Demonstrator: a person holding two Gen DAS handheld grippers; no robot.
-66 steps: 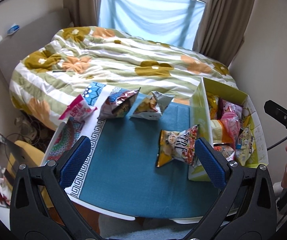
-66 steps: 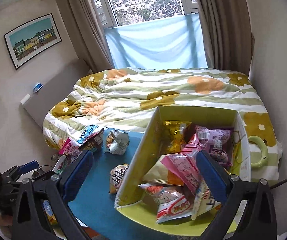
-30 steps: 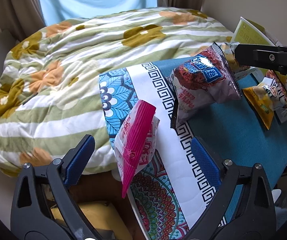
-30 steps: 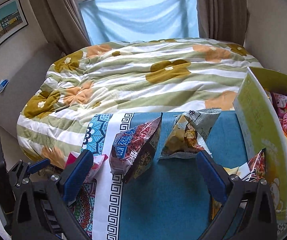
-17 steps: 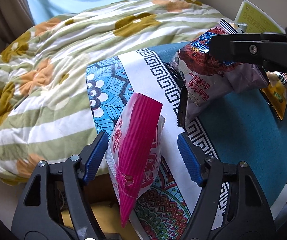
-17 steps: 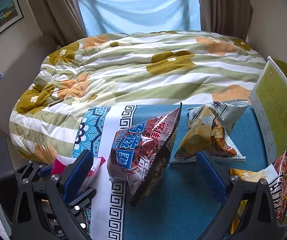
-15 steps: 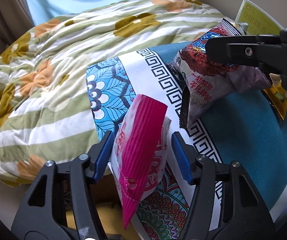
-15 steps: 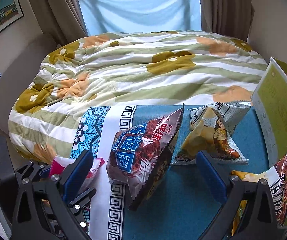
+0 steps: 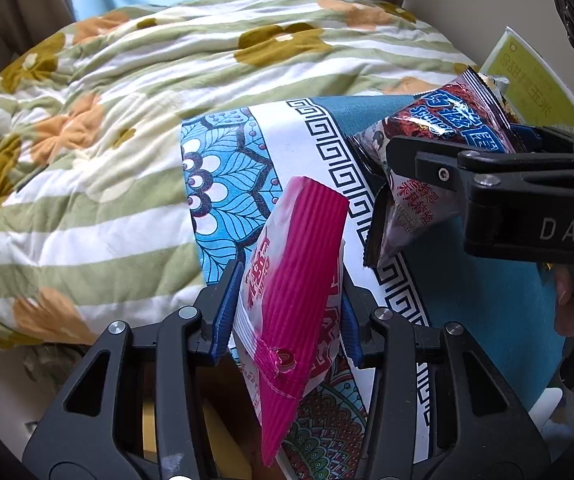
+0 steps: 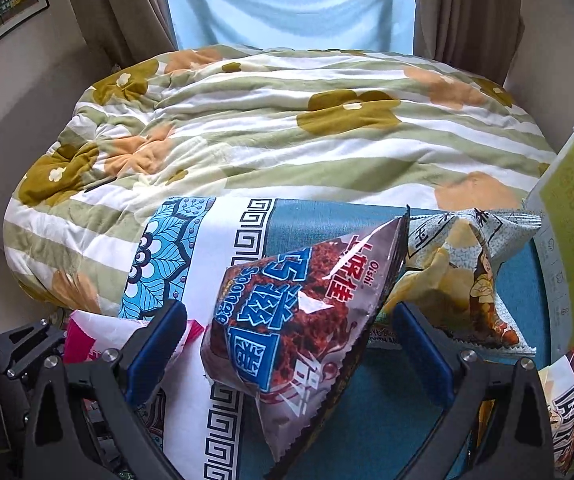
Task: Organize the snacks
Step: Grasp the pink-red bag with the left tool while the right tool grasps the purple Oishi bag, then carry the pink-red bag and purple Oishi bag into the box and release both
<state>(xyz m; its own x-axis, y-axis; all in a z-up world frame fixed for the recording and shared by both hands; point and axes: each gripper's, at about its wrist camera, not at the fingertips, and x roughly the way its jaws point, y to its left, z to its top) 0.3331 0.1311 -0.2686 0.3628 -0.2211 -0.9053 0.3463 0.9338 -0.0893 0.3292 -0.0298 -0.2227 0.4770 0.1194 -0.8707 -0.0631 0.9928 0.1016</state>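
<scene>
Left gripper point(image 9: 287, 312): pitched steeply down, jaws just been closing, pads now clamped on pink snack bag point(image 9: 295, 280).
Right gripper point(image 10: 291, 352): angled down, jaws wide apart, pads not pressing on anything.
Person's fingers point(image 9: 567, 300): partly seen behind right gripper.

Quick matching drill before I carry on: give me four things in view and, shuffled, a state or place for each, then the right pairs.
Things:
1. pink snack bag
2. brown snack bag
3. left claw
4. right claw

States:
A. open, pads clear of the bag between them
B. pinched between blue pads
C. has just been closing, now shut on a bag
D. stands tilted on the patterned cloth, ungripped

Pairs: 1-B, 2-D, 3-C, 4-A
</scene>
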